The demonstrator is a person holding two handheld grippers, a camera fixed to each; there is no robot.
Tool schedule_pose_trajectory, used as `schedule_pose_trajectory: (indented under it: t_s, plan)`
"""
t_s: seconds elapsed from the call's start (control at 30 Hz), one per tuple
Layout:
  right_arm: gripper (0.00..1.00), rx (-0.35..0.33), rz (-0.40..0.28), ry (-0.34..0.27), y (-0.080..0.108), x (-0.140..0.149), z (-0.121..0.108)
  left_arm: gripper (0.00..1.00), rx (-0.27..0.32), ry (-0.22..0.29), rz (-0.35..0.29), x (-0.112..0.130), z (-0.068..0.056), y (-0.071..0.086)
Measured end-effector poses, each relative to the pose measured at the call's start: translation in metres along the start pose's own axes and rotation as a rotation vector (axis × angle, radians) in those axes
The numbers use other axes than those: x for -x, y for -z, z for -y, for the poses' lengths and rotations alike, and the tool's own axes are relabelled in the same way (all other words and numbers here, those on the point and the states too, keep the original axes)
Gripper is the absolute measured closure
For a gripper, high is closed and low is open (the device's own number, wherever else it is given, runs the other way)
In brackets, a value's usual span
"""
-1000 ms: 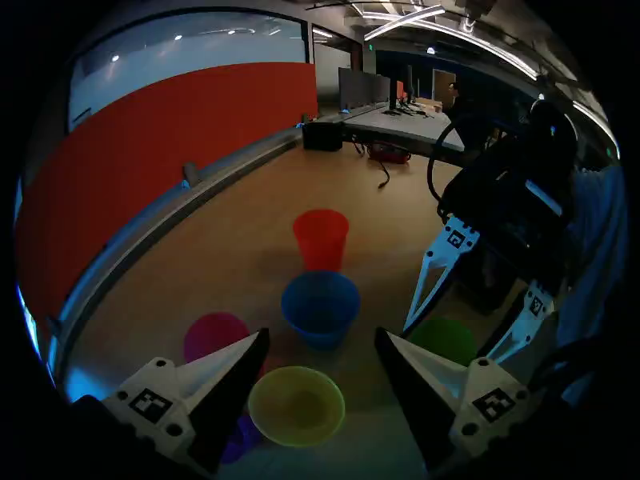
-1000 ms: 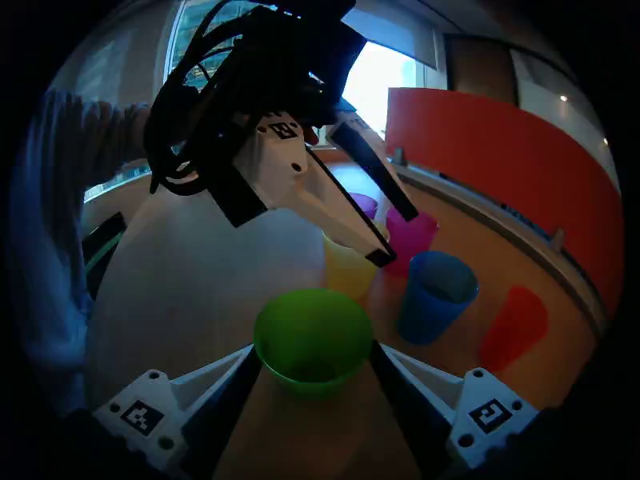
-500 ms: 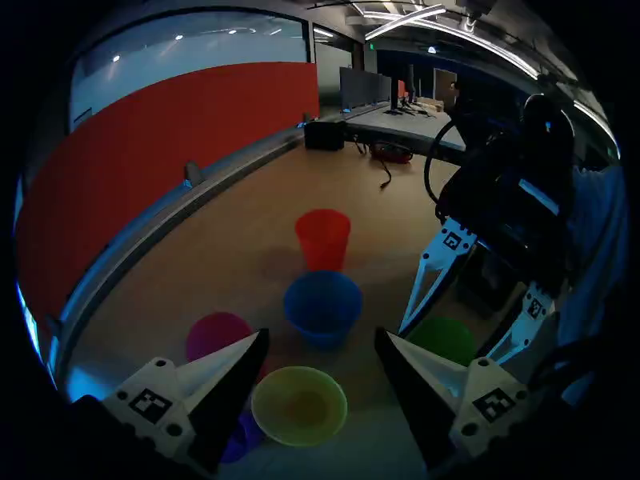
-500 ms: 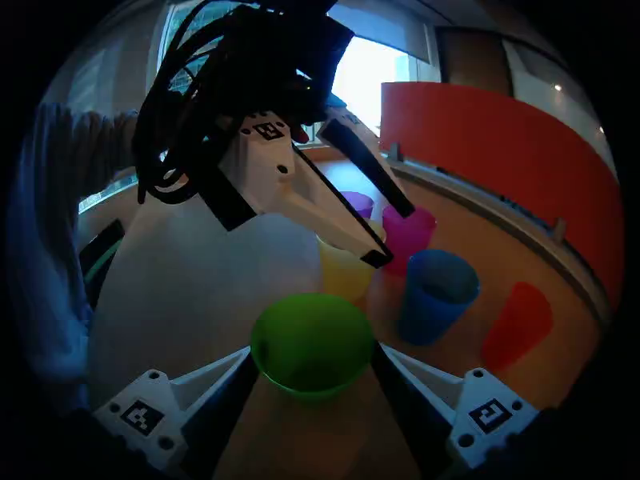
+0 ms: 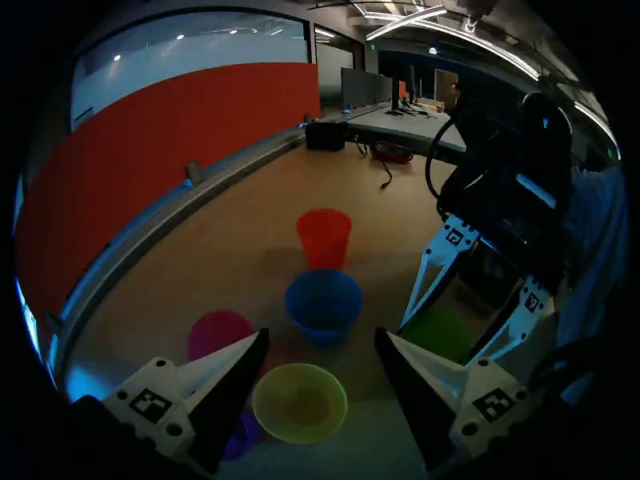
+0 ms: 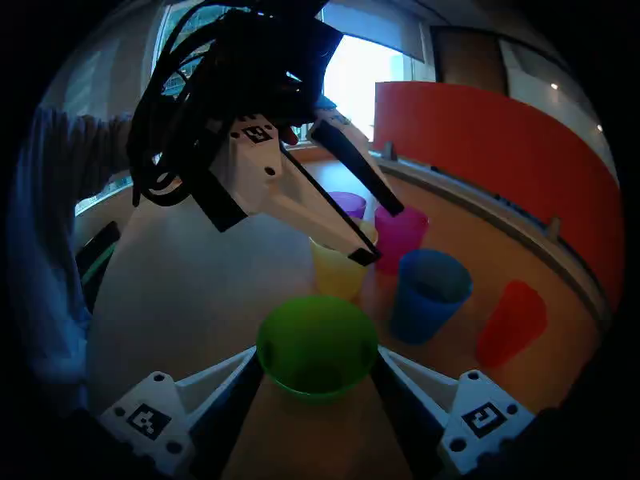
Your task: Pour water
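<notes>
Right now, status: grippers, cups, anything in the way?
Left gripper open above yellow cup. Right gripper straddles green cup, grip unconfirmed. Blue cup stands close by.

In the left gripper view an orange-red wall (image 5: 160, 136) stands at ten o'clock. Above it is a pale glass band (image 5: 184, 48) dotted with small reflected lamps. A grey rail (image 5: 152, 228) runs along the wall's foot, beside the brown wooden tabletop (image 5: 240, 240). Toward twelve o'clock are a black box (image 5: 324, 136), grey partitions (image 5: 360, 84) and a pale desk (image 5: 408, 124). Strip lights (image 5: 408, 18) curve across the dark ceiling at one o'clock. In the right gripper view a bright window (image 6: 356, 72) glows at twelve o'clock. The orange-red wall is at two, and a pale surface (image 6: 184, 288) lies at nine.
</notes>
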State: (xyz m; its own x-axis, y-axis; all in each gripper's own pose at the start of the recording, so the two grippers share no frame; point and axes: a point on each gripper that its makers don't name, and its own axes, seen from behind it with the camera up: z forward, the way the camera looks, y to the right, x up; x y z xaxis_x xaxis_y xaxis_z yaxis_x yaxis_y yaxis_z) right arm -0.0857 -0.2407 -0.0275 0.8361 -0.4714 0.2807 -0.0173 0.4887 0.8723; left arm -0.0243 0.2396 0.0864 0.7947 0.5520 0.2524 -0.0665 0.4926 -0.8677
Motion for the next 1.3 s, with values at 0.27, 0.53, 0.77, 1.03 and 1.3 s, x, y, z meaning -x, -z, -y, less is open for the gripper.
schedule_pose_trajectory:
  t_s: [0.27,0.53,0.77,1.03,1.3]
  plan:
    - [0.09,0.013,-0.063,-0.004,0.021,-0.023,-0.002,0.02,0.001,0.002,0.007,0.0,0.0,-0.001]
    - [0.09,0.041,-0.107,-0.002,0.052,-0.035,-0.005,0.02,0.003,0.002,0.027,0.003,-0.002,-0.005]
    - [0.09,0.068,-0.157,-0.016,0.078,-0.047,-0.008,0.02,-0.002,0.011,0.047,0.005,-0.001,-0.013]
    - [0.1,0.104,-0.226,-0.046,0.108,-0.065,-0.015,0.02,-0.005,0.021,0.076,0.009,0.001,-0.025]
    - [0.1,0.157,-0.271,-0.063,0.134,-0.073,-0.026,0.02,0.001,0.028,0.088,0.009,-0.002,-0.036]
